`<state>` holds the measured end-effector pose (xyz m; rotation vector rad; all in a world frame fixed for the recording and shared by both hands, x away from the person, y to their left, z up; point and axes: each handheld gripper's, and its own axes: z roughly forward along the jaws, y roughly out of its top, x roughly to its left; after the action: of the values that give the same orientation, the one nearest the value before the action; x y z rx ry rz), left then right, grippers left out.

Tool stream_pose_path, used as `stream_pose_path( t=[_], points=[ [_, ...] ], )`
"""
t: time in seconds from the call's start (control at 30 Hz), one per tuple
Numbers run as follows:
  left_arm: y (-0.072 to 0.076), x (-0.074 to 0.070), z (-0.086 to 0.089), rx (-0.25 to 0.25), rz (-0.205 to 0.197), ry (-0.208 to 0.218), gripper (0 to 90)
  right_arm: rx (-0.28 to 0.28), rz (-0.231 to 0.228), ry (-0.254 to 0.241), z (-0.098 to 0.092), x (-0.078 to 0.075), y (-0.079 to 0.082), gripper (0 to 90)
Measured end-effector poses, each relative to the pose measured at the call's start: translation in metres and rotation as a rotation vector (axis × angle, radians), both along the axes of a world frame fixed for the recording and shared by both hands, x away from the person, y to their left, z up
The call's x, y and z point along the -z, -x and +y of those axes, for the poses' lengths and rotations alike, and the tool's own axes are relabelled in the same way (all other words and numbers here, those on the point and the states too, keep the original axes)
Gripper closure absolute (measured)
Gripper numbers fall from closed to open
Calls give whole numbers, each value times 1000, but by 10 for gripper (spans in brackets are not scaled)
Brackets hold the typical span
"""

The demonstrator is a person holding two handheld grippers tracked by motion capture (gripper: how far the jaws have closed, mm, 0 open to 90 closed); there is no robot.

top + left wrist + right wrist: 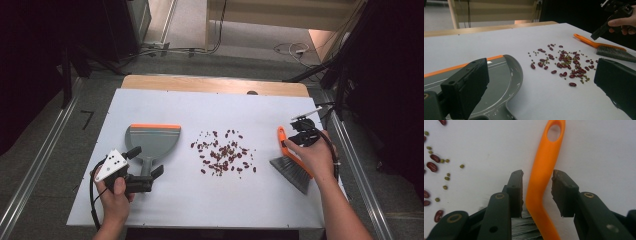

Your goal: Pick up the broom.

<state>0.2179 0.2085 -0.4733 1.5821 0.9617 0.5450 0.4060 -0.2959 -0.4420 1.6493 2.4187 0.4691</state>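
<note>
A grey dustpan with an orange front lip lies left of centre on the white board. My left gripper stands open, one jaw on each side of the pan's handle; in the left gripper view its jaws are wide apart over the dustpan. A scatter of red and green beans covers the middle of the board. At the right lies a brush with an orange handle and grey bristles. My right gripper straddles that handle: the left pad is at it, and a gap shows at the right pad.
The white board rests on a wooden table. Metal rails run along the floor on both sides. Cables lie on the floor behind the table. Bare board stretches in front of the beans and behind them.
</note>
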Motion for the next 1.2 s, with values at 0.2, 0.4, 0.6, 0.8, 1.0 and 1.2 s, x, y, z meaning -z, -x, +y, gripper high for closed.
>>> stream_pose_path(
  t=[0.2,0.4,0.6,0.8,1.0,1.2],
  points=[
    [0,0,1,-5,1,2,4,5,56,39,4,11,1,638],
    [0,0,0,-6,1,0,4,2,96,77,7,24,3,660],
    [0,1,-1,-4,3,-4,4,42,54,35,2,27,9,674],
    [1,0,-6,6,4,-12,5,71,32,54,7,28,12,683],
    [2,-1,-8,15,-5,-23,5,74,-26,2,1,31,21,684],
    [1,0,-5,2,1,-13,5,71,-50,-32,-3,32,24,683]
  ],
)
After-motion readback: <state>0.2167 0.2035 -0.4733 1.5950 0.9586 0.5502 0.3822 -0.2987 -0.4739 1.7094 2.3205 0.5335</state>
